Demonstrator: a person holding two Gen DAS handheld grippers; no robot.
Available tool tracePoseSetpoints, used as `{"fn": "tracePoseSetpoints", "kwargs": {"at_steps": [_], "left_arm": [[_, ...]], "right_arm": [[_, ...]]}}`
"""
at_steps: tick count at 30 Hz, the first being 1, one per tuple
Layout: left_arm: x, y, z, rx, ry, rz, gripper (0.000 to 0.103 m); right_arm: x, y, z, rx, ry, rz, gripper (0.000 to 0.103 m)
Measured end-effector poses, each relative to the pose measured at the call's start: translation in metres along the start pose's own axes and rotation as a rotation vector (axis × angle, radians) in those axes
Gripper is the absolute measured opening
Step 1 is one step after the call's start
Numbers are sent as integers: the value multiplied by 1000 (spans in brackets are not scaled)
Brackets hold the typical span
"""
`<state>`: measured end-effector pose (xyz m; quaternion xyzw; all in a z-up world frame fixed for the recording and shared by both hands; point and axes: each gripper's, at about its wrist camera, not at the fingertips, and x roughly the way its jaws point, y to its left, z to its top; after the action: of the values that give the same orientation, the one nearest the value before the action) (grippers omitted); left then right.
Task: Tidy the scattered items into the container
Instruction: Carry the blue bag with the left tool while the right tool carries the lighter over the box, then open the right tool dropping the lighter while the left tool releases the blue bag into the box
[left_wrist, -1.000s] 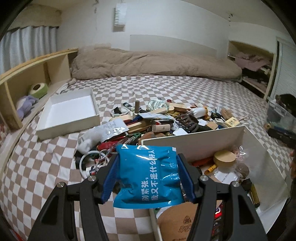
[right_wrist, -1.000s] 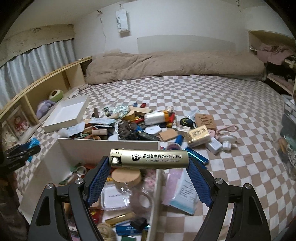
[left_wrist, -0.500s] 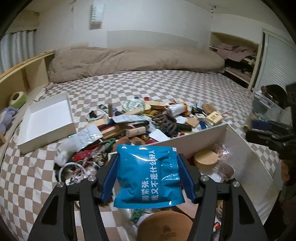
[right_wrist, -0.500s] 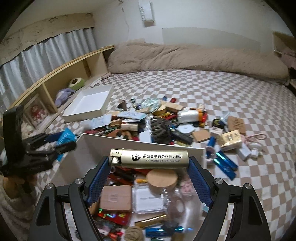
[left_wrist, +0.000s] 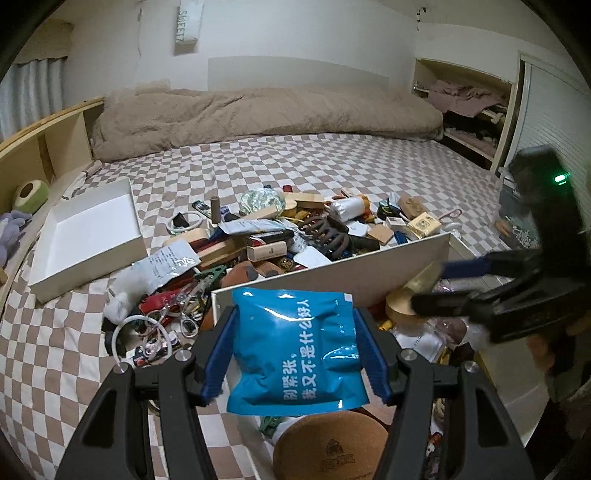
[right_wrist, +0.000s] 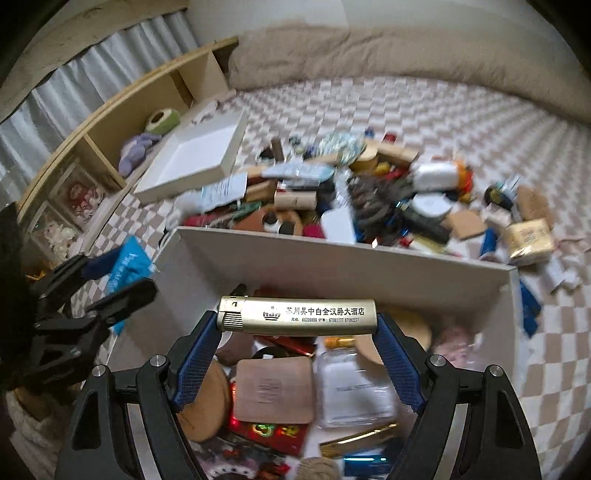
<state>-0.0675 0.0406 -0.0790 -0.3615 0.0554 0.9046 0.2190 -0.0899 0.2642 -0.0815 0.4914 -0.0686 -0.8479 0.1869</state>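
Blue foil pouch (left_wrist: 299, 350) sits clamped edge to edge in the left tool (left_wrist: 295, 354), hanging over the near corner of the white container (left_wrist: 388, 266); the gold lighter (right_wrist: 297, 316) is pinched end to end in the right tool (right_wrist: 295, 332), above the container's already crowded interior. Both loads are grasped, neither let go. Risks, as a judgement: the two tools stand close over one box, so a lowering move could knock one against the other; the pouch hangs near the wall, and a release from there might drop it on the rim or outside onto the checked bed (left_wrist: 332, 166); the lighter, held only by its ends, could swivel or slip if nudged. The loose pile (left_wrist: 288, 236) beyond the far wall is not yet cleared, so the task looks partly done. Left wrist view shows the whole pile, the shallow white tray (left_wrist: 88, 229) and the right tool as a dark blur entering from the right side. Right wrist view, though smeared, alone shows the container's contents: a brown square pad (right_wrist: 273, 389), a clear case (right_wrist: 354, 391), red packets.
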Motion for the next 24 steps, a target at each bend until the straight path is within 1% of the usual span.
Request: {"fn": "tracePoseSetpoints", "kwargs": {"at_steps": [5,8,10,13,16,18,20,21,24], "left_arm": [[-4,2,0,4,-14,-1,62],[-4,5,0,1,-18,-6,62],[-4,5,1,1,-20,-7,62],[-5,7,1,-4,-24,-7,62],[-4,7,1,-3,-26,-8,62],[-4,7,1,-1,-25,-11,62],[-4,7,2,-1,-27,-16,62],[-4,7,2,-2,-27,-20,62],[-3,7,4,-8,-26,-33,62]], "right_arm": [[30,6,-2,12,74,4,83],[42,7,-4,36,114,32,83],[48,6,-5,64,135,66,83],[55,3,-4,104,152,75,84],[62,-1,-4,157,168,114,84],[63,-4,-6,184,166,134,84],[59,-6,-7,189,153,125,91],[55,-7,-7,186,140,115,95],[38,-8,-7,152,96,75,96]]}}
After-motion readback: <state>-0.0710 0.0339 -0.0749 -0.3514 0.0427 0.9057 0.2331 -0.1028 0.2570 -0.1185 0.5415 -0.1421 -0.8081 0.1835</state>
